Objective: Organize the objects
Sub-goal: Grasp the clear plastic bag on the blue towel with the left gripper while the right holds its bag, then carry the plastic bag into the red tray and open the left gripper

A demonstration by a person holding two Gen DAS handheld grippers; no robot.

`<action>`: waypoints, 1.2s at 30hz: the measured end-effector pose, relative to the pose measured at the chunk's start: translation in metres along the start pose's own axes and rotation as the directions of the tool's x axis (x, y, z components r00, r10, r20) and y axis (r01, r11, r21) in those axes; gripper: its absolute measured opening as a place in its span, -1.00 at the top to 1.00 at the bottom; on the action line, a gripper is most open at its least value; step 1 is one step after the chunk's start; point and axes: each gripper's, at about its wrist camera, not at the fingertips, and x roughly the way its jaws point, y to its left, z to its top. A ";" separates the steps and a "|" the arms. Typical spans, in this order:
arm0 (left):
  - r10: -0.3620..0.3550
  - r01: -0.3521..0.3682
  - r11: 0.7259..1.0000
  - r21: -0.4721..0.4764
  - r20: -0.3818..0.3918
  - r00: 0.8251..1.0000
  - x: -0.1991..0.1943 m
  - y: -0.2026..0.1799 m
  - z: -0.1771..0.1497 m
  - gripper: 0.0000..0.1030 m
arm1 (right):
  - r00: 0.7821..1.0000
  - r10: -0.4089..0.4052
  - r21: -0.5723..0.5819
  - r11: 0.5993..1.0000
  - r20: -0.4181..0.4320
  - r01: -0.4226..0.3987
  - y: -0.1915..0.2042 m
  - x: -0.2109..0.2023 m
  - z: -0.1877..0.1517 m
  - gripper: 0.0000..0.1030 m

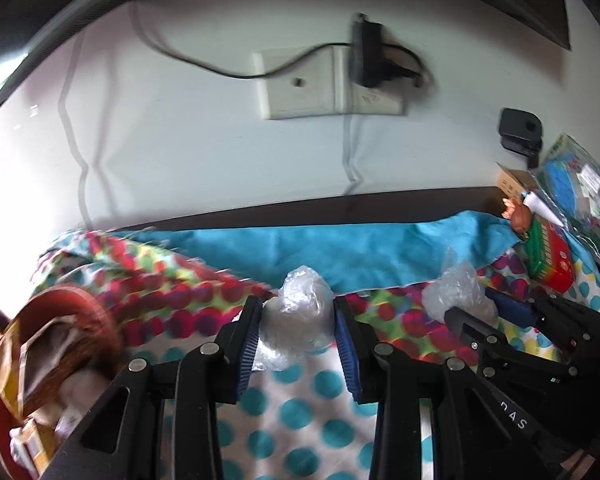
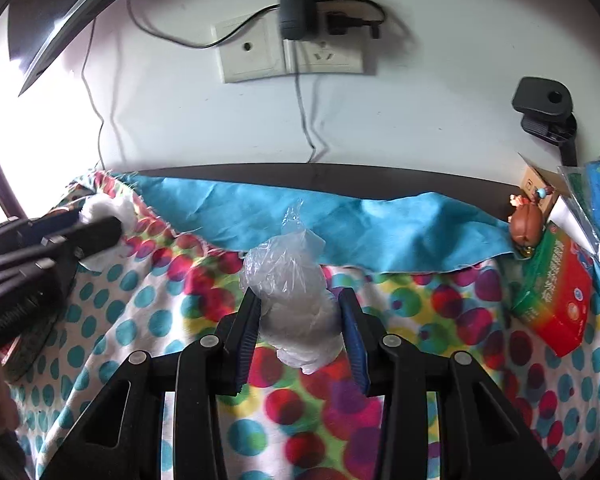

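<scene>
Two grippers, left gripper [image 1: 296, 322] and right gripper [image 2: 300, 320], are each clenching a crinkly plastic bag [image 1: 296, 312]; either slippery bundle [image 2: 296, 300] risks sliding forward from between the pads.

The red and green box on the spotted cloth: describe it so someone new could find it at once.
Start from the wall socket plate and drop to the spotted cloth. At its right edge, below a small brown figurine, lies the red and green box. It is the only printed carton there; the bundles nearby are clear plastic.
</scene>
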 end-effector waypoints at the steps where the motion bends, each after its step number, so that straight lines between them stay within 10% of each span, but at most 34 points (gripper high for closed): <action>1: 0.008 -0.008 1.000 -0.014 -0.003 1.000 -0.004 0.007 -0.002 0.30 | 1.000 0.001 -0.004 1.000 0.001 -0.001 0.003 0.001 -0.001 0.27; 25: 0.090 -0.088 0.983 -0.160 0.005 0.996 -0.076 0.090 -0.041 0.30 | 0.995 -0.087 -0.179 0.979 0.044 0.094 0.051 -0.001 -0.003 0.22; 36: 0.232 -0.223 0.917 -0.331 -0.013 0.973 -0.111 0.192 -0.071 0.29 | 0.995 -0.099 -0.161 0.982 0.015 0.100 0.047 0.004 -0.002 0.22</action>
